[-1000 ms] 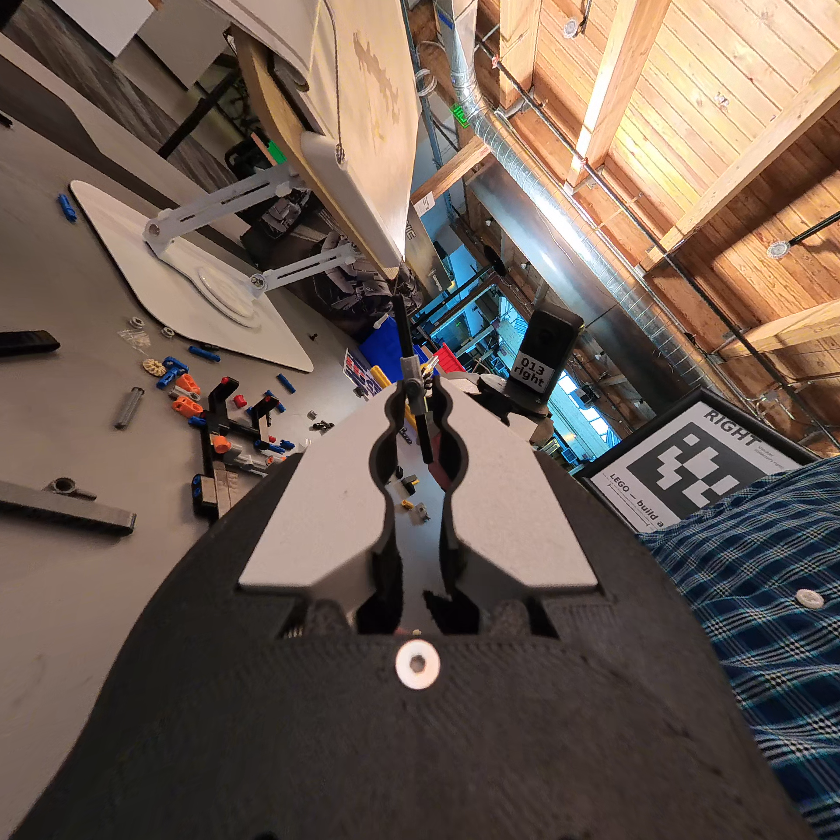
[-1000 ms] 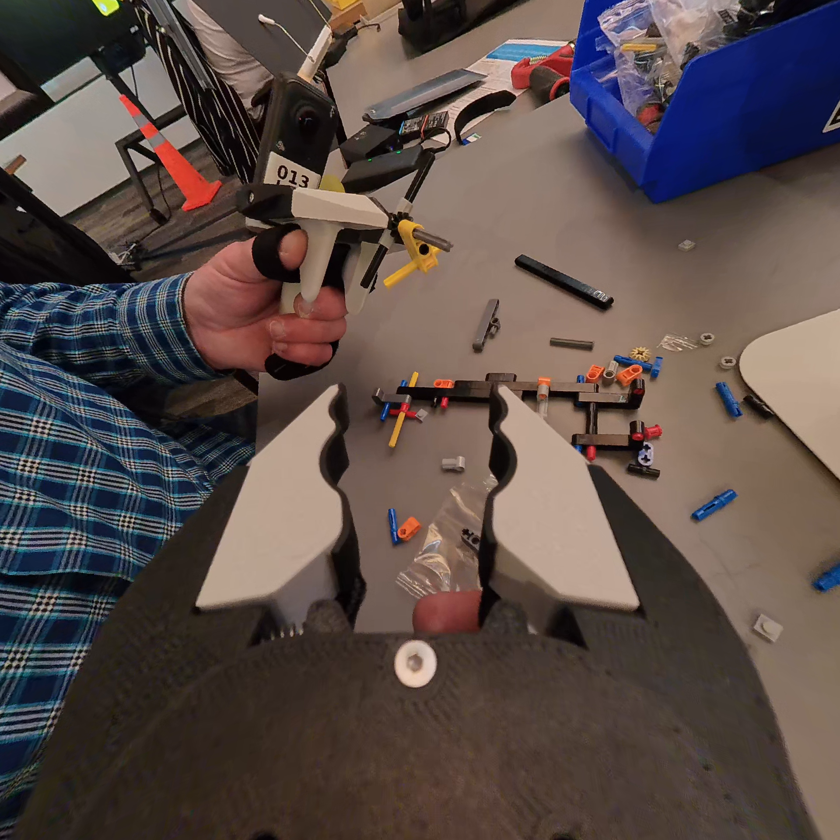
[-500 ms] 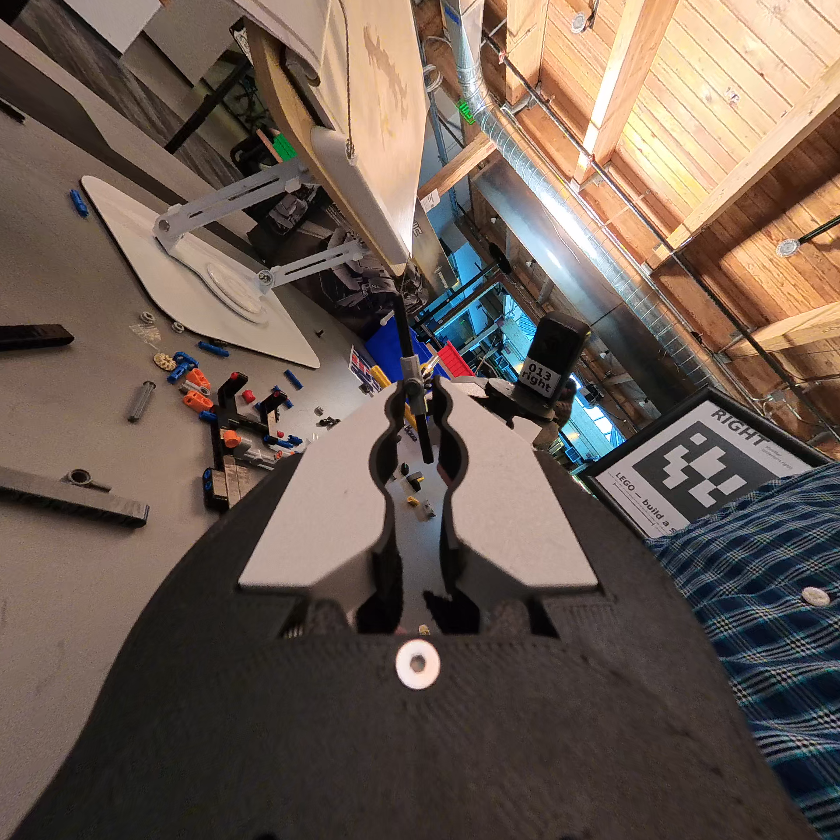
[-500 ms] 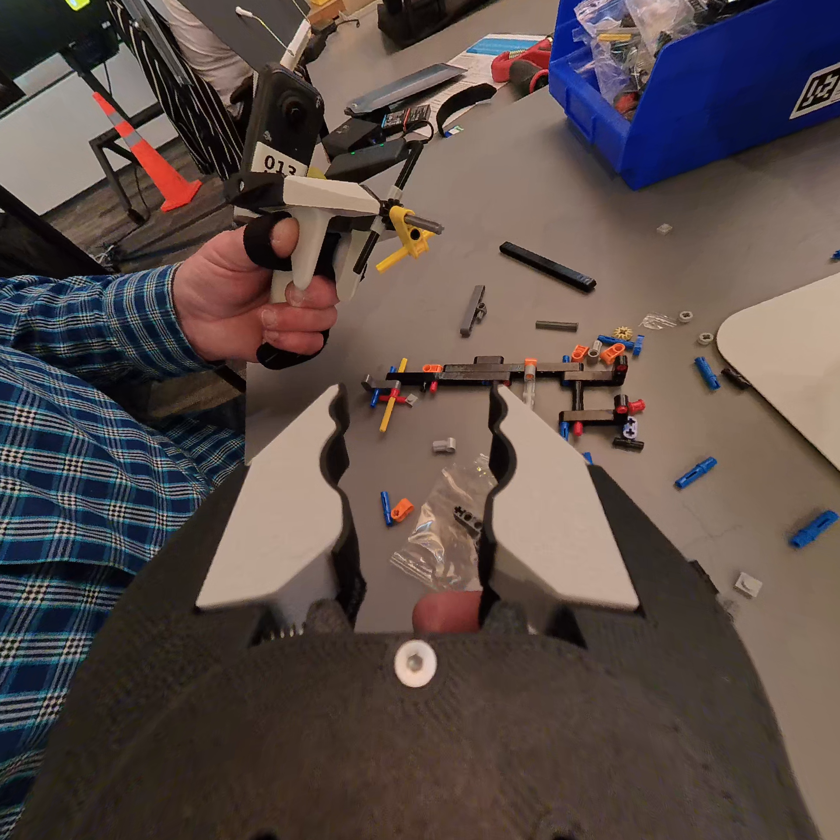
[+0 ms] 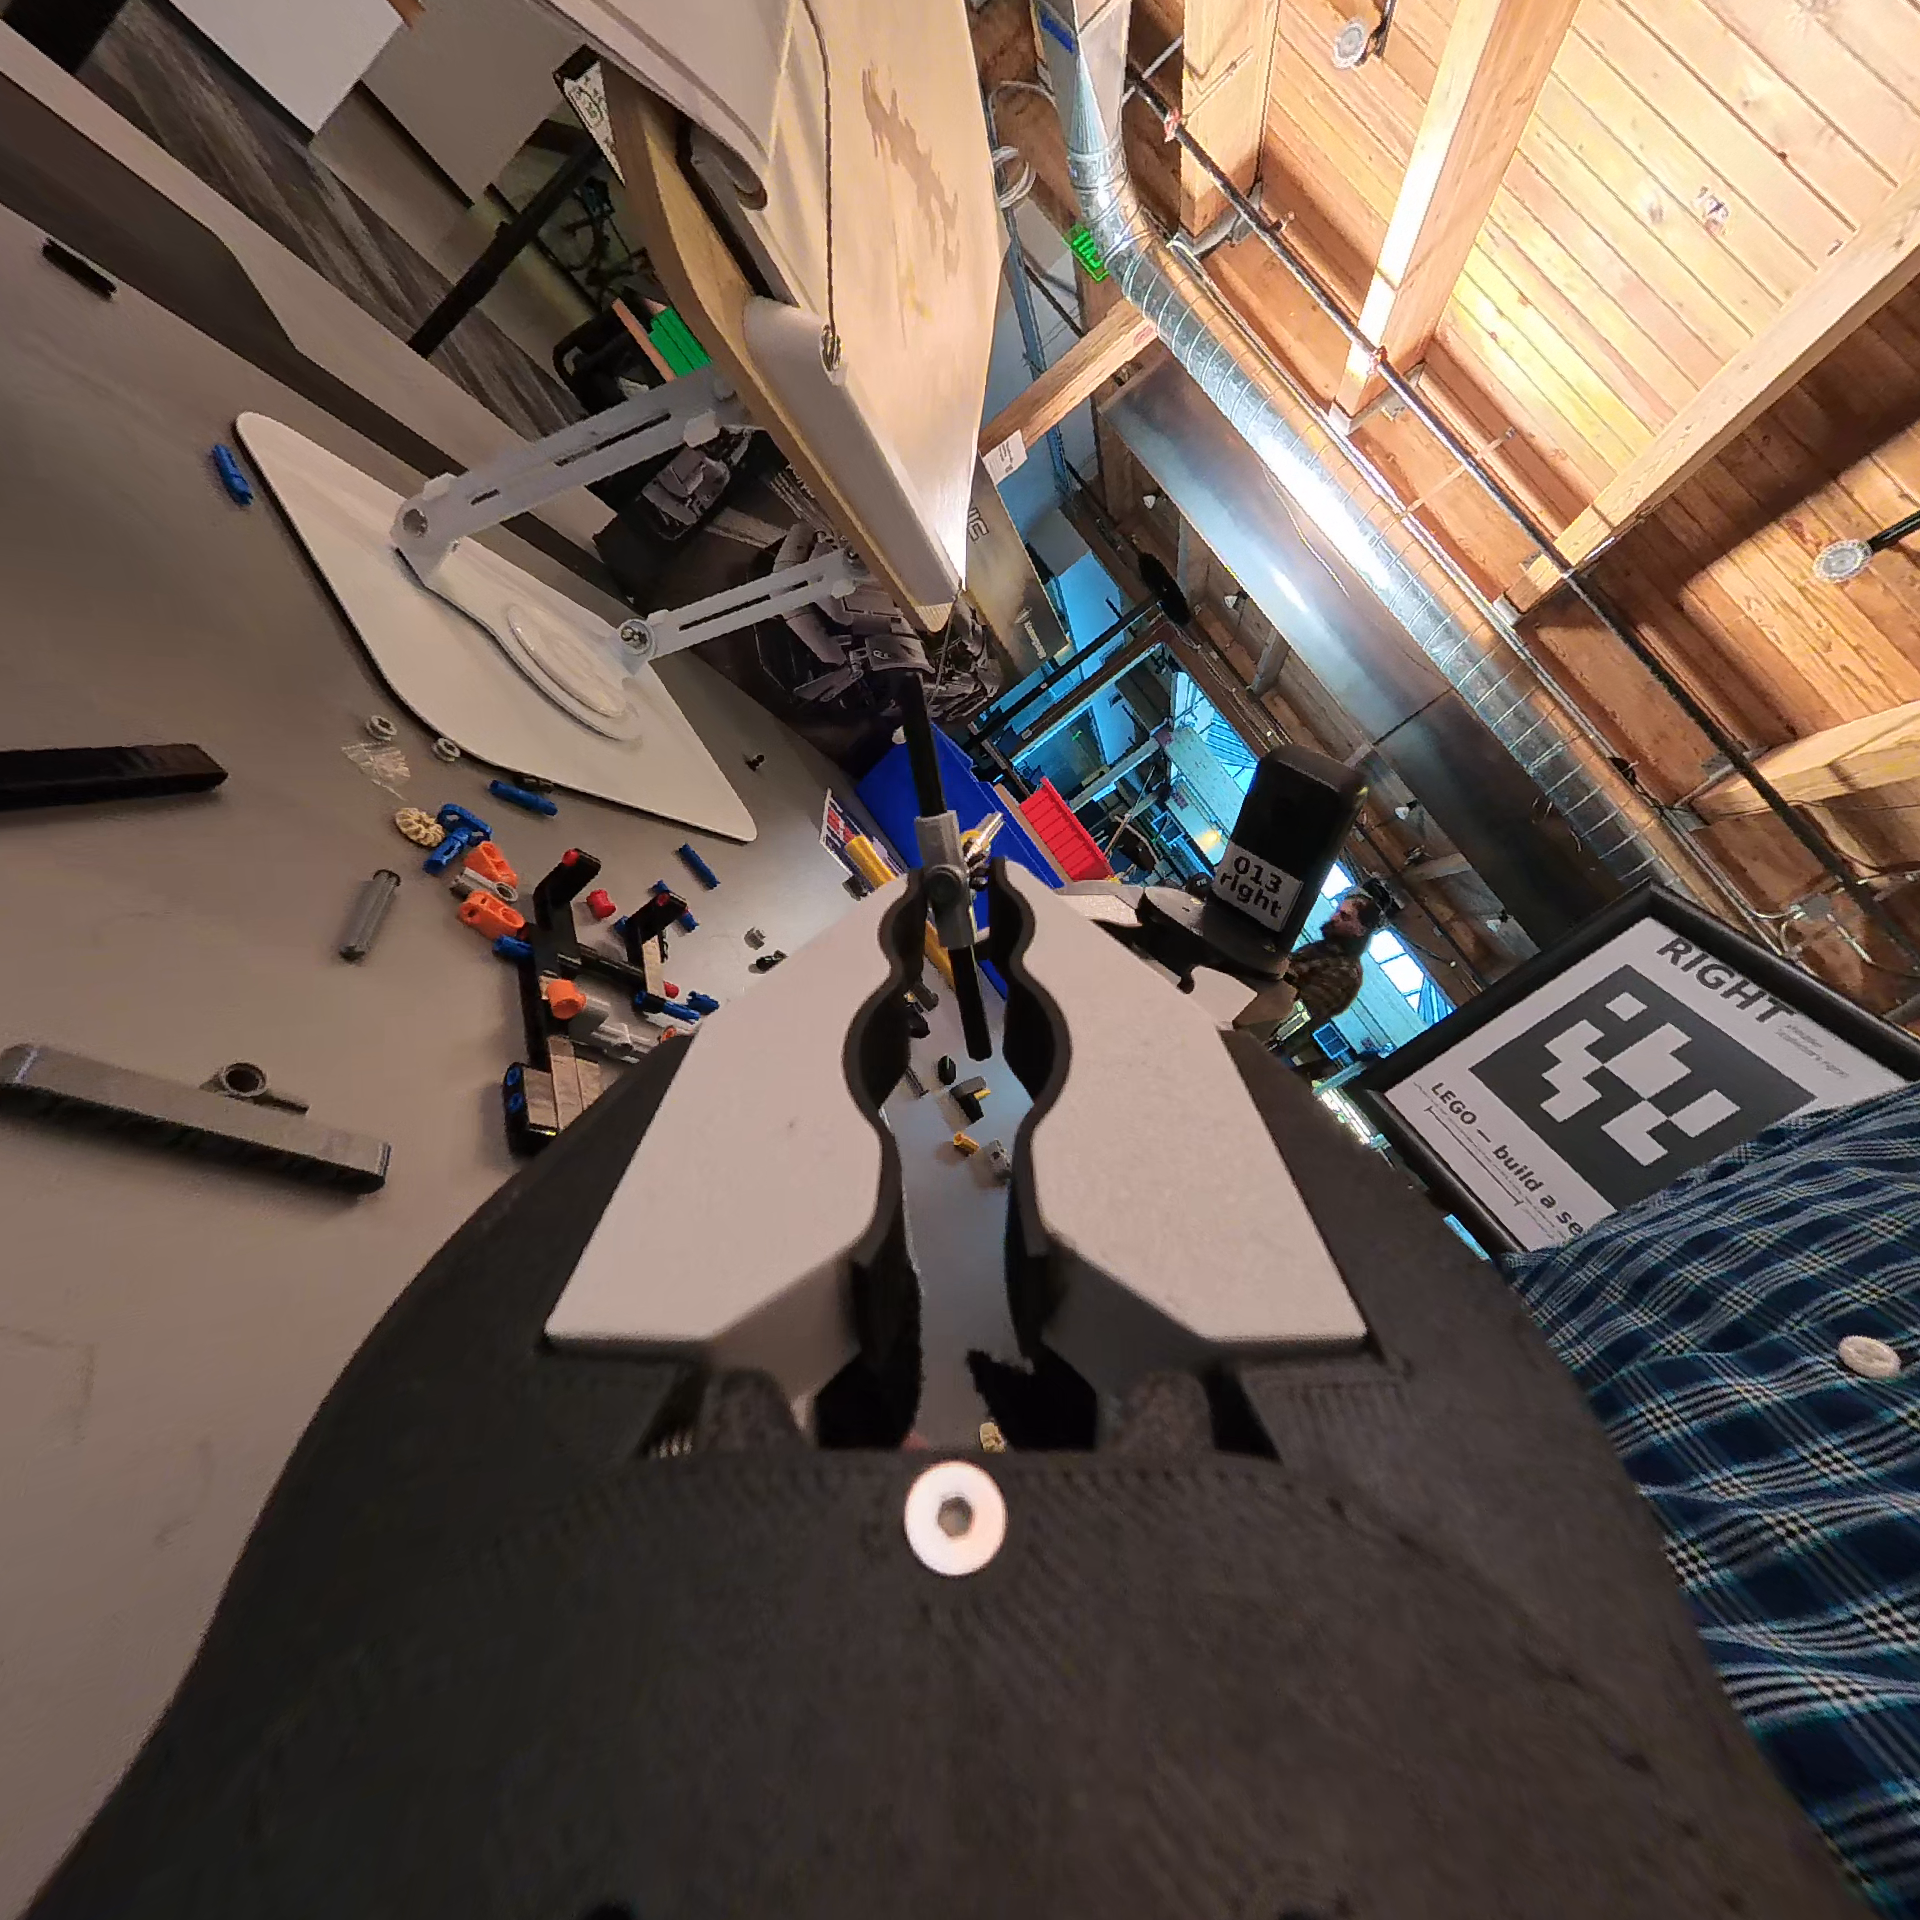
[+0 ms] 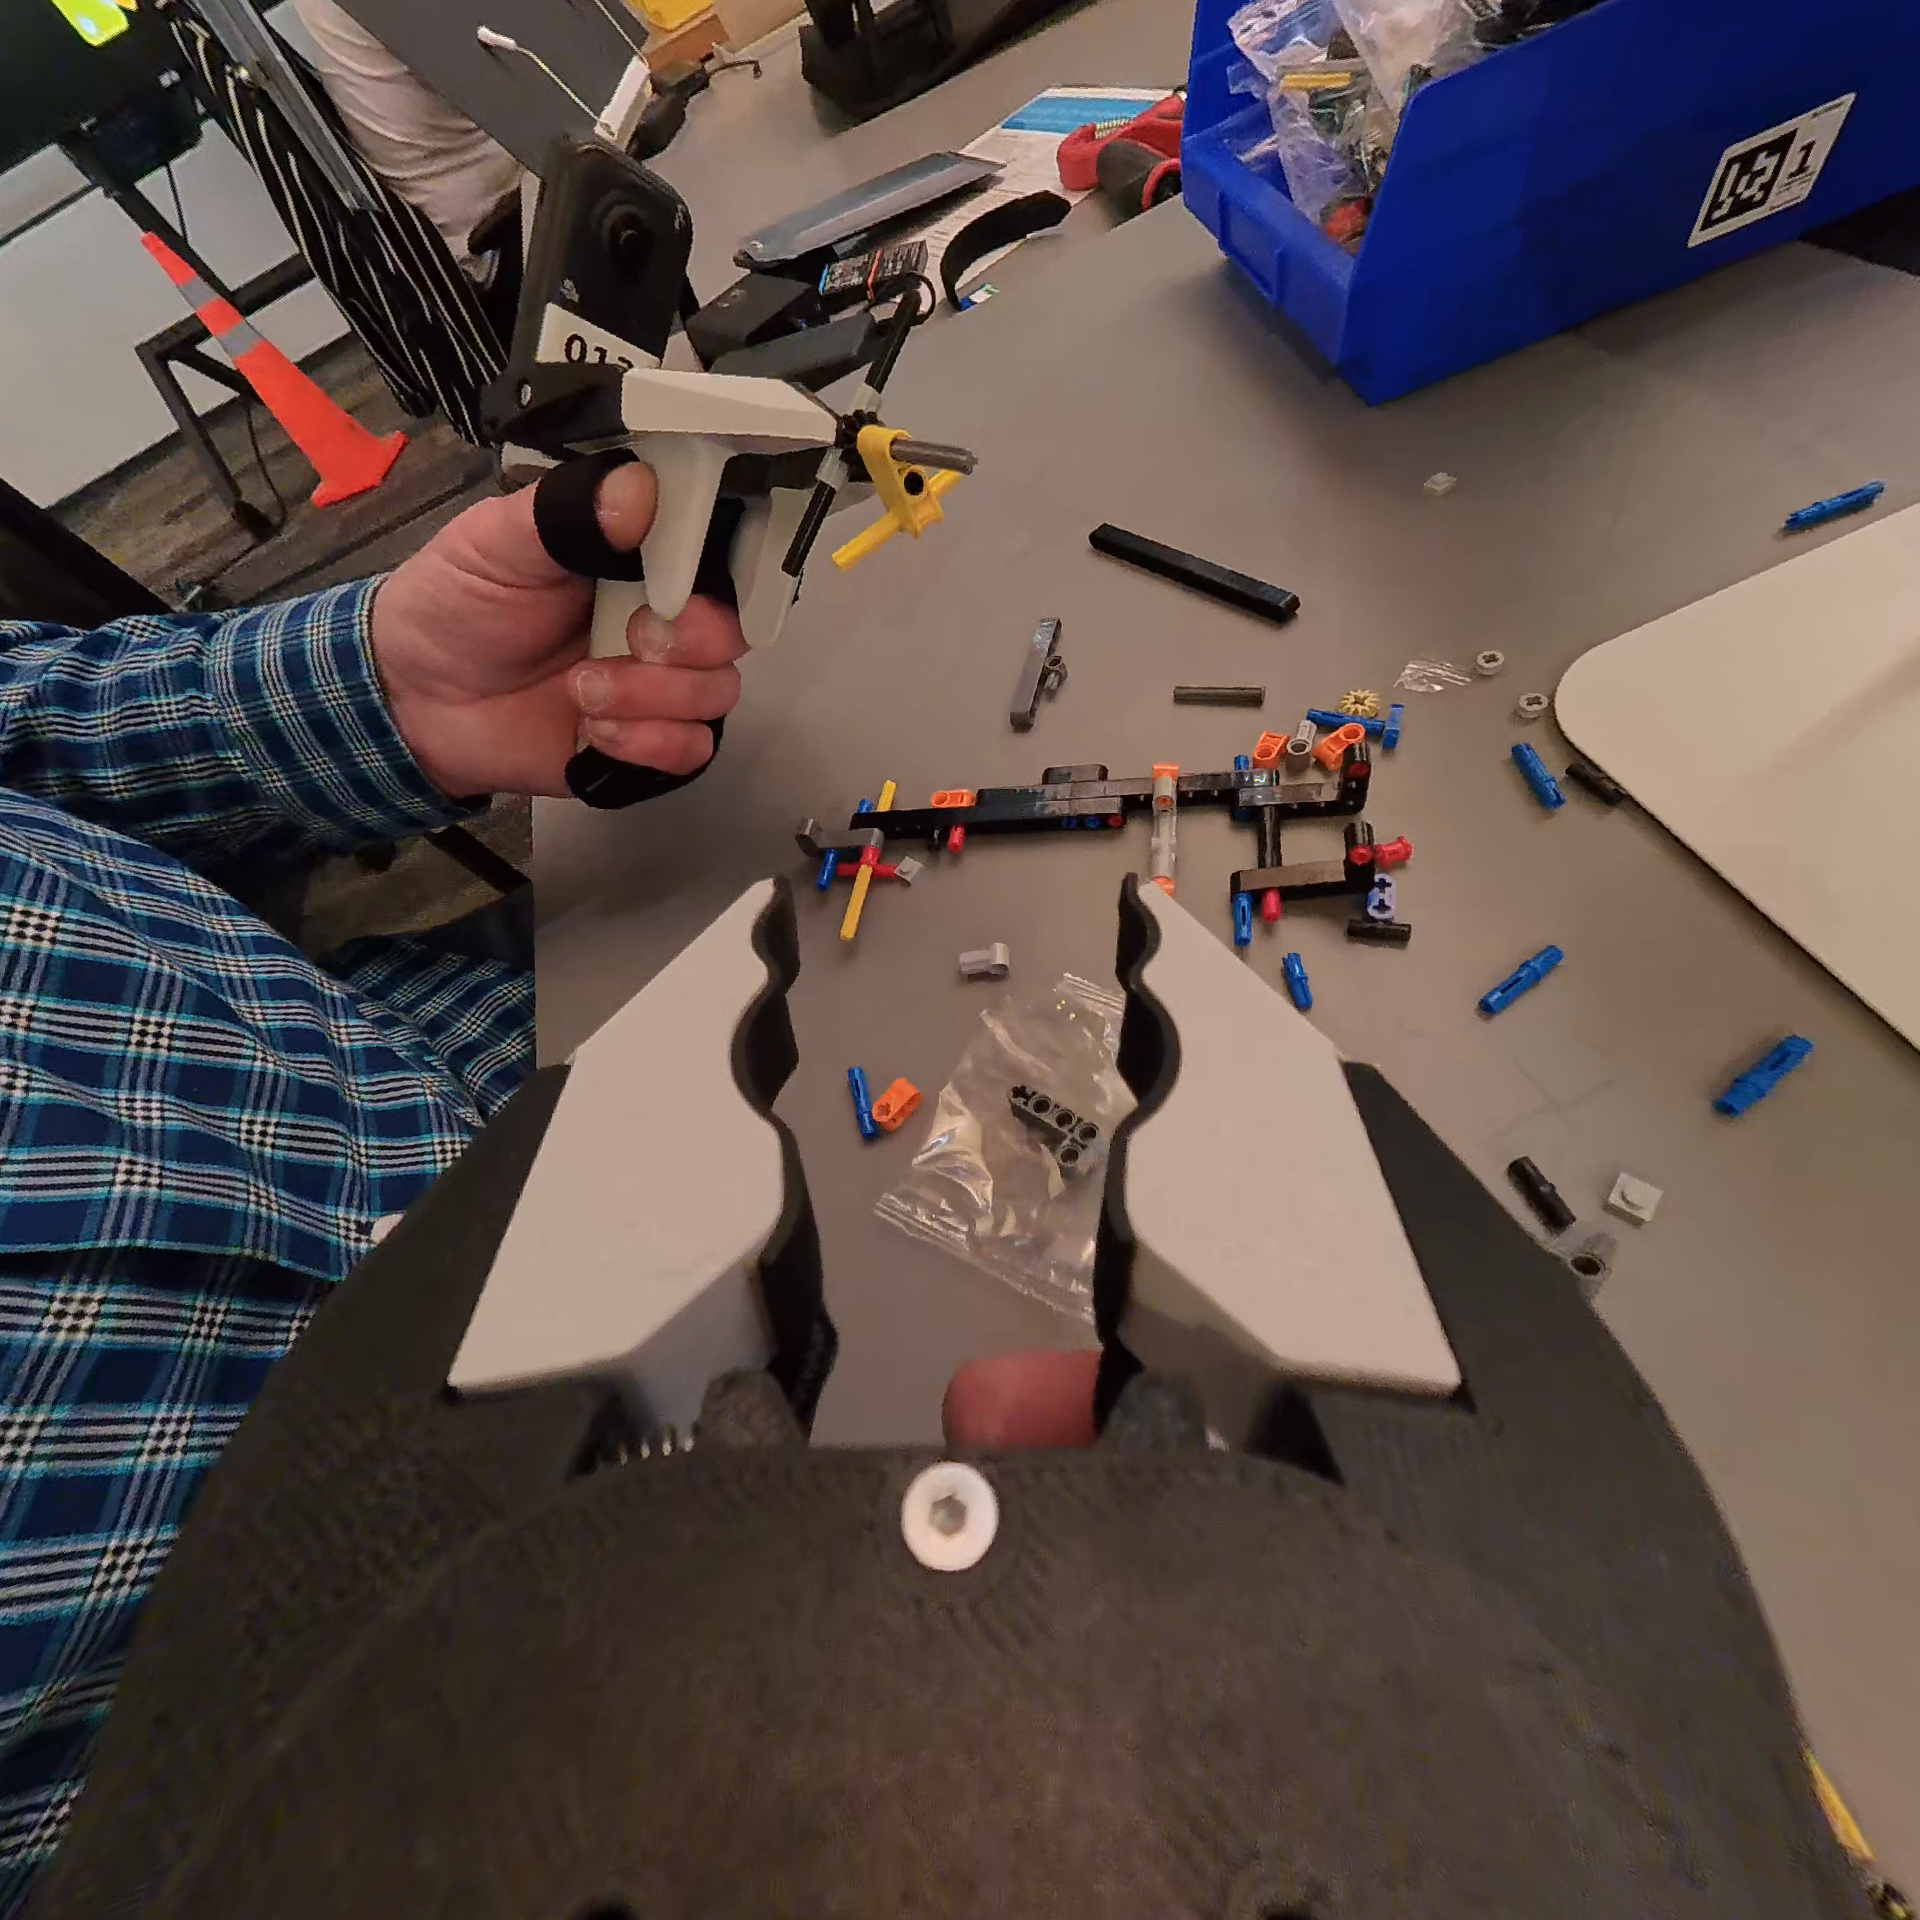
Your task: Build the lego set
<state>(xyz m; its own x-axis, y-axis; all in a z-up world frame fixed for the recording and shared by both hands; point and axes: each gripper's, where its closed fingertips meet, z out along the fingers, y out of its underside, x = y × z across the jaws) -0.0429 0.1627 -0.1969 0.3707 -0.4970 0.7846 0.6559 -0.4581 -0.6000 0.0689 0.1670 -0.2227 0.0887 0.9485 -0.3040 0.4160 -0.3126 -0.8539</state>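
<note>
Up off the grey surface point(image 6: 1039, 436), above its near-left edge, my left gripper point(image 6: 844, 447) is clenched on a small sub-assembly: a thin black axle rod point(image 5: 940, 873) with a grey connector point(image 5: 943, 847) on it and a yellow pin-and-connector piece point(image 6: 894, 488) hanging off the side. In the left wrist view the rod runs lengthwise between the fingers point(image 5: 748, 1122), its long axis pointing forward and slightly up past the tips; in the right wrist view that same rod stands nearly upright, leaning toward the far edge, while a short grey stub point(image 6: 935, 454) sticks out sideways toward the middle of the surface. My right gripper point(image 6: 951, 914) is released, fingers spread wide with nothing between them, hovering over a clear plastic bag with a small black beam point(image 6: 1023, 1132) inside. Just beyond its tips lies the partly built black lego frame with orange, red and blue pins point(image 6: 1101, 805), long axis running left to right across the surface. I judge the coming move turns on this: the held piece sits to the left of and above my right fingers, well apart from the frame, so the right gripper is nearer the frame, and the rod's axis must be lined up before joining.
</note>
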